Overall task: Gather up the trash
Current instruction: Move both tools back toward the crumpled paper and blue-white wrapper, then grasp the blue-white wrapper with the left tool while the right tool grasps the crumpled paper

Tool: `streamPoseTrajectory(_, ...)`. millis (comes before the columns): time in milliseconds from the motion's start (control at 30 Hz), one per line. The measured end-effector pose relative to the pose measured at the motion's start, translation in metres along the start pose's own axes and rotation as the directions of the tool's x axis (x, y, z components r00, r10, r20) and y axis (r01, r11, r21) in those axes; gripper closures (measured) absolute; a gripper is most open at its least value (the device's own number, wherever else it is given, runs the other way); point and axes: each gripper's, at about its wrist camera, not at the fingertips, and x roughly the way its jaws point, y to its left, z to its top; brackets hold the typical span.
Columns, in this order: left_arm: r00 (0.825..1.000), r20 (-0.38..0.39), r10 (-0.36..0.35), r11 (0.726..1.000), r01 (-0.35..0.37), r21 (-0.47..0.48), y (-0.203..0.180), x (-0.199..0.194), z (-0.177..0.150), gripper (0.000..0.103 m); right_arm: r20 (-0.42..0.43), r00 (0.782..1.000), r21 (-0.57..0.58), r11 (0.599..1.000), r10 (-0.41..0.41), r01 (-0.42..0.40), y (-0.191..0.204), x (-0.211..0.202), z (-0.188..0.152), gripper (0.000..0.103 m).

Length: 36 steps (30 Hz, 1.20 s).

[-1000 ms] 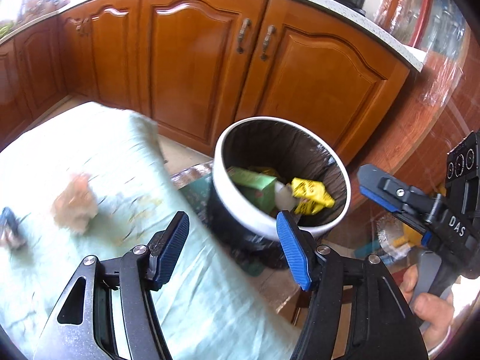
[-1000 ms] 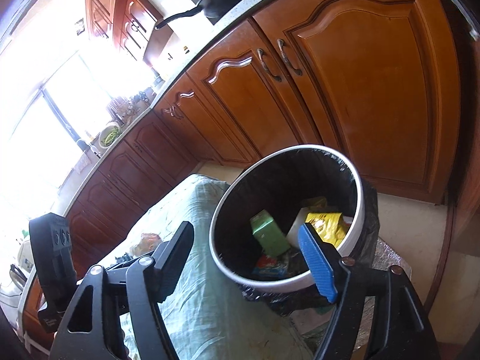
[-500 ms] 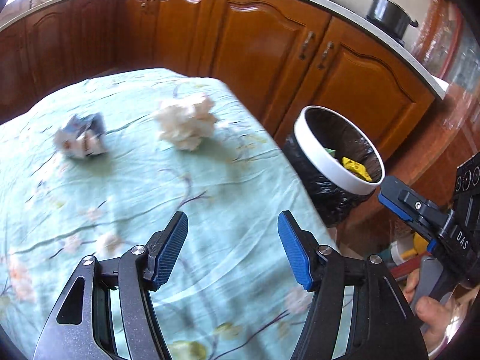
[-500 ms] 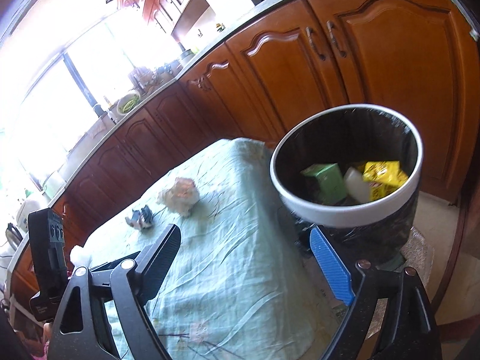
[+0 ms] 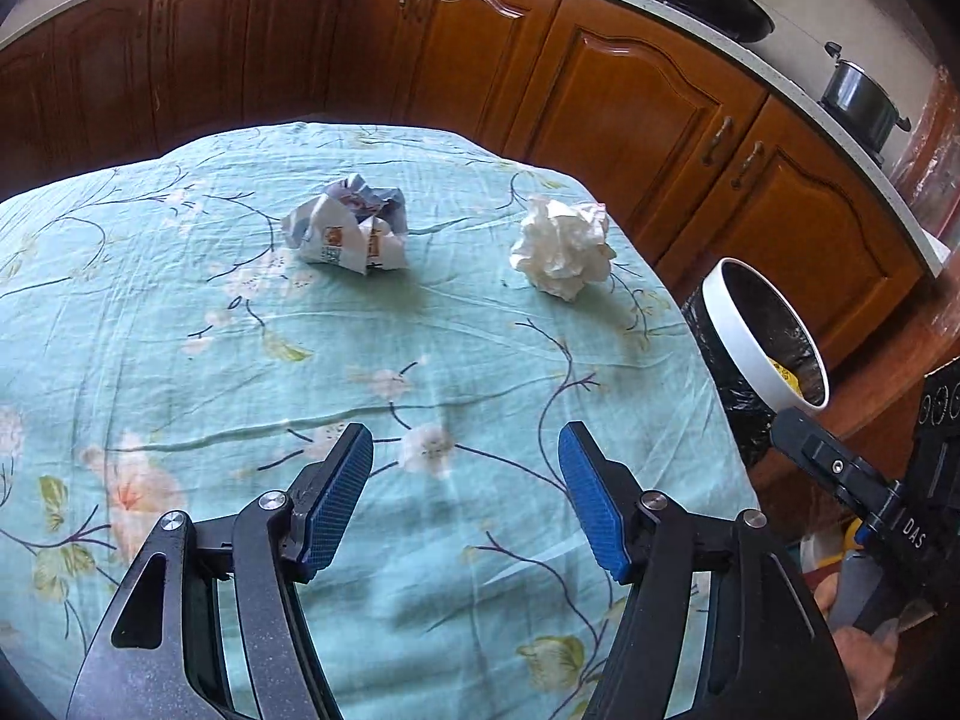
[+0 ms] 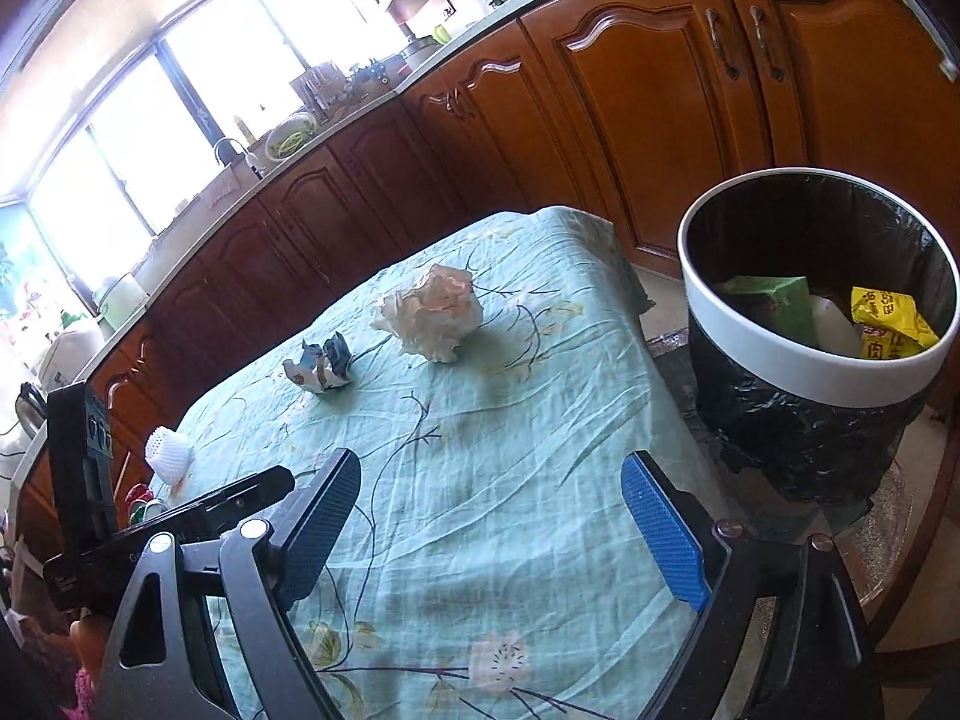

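Note:
A crumpled white tissue ball (image 5: 564, 255) and a crumpled printed wrapper (image 5: 351, 232) lie on the teal flowered tablecloth (image 5: 240, 360). Both also show in the right wrist view, the tissue ball (image 6: 432, 315) and the wrapper (image 6: 321, 363). A white-rimmed bin with a black liner (image 6: 810, 360) stands off the table's right edge, holding a green box (image 6: 774, 300) and a yellow packet (image 6: 888, 321); it also shows in the left wrist view (image 5: 762, 330). My left gripper (image 5: 465, 504) is open and empty above the cloth, well short of the trash. My right gripper (image 6: 492, 528) is open and empty over the table's near right edge.
Wooden kitchen cabinets (image 5: 600, 90) run behind the table. A pan (image 5: 714, 6) and a pot (image 5: 858, 99) sit on the counter. A white foam net (image 6: 168, 456) lies at the table's far left corner. The right gripper's body (image 5: 870, 492) shows beside the bin.
Both grippers have pulled back from over the bin and swung left towards the table. The tissue ball and wrapper are now centred ahead of the left gripper. Both stay open and empty.

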Motion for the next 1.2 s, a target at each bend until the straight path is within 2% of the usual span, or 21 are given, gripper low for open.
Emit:
streamPoseTrajectory(433,0.999,-0.001,0.039,0.998,-0.039,-0.044,0.026,0.004,0.014,0.035,-0.053,0.998,-0.054,0.998,0.015,-0.018,0.029,0.035,0.015,0.013)
streamPoseTrajectory(667,0.998,-0.008,0.064,0.997,-0.064,-0.053,0.038,0.013,0.042,0.032,-0.086,0.996,-0.062,0.998,0.021,-0.026,0.037,0.061,0.040,0.013)
streamPoseTrajectory(933,0.994,-0.006,0.111,0.989,-0.111,-0.095,0.060,0.042,0.083,0.029,-0.103,0.993,-0.004,0.999,0.052,-0.052,0.036,0.101,0.071,0.013)
streamPoseTrajectory(1133,0.992,0.012,0.123,0.986,-0.121,-0.113,0.068,0.060,0.097,0.029,-0.117,0.992,-0.007,0.999,0.042,-0.043,0.037,0.130,0.083,0.013)
streamPoseTrajectory(1200,0.990,0.022,0.136,0.986,-0.134,-0.100,0.066,0.063,0.099,0.031,-0.123,0.992,-0.017,0.999,0.041,-0.044,0.036,0.137,0.083,0.016)
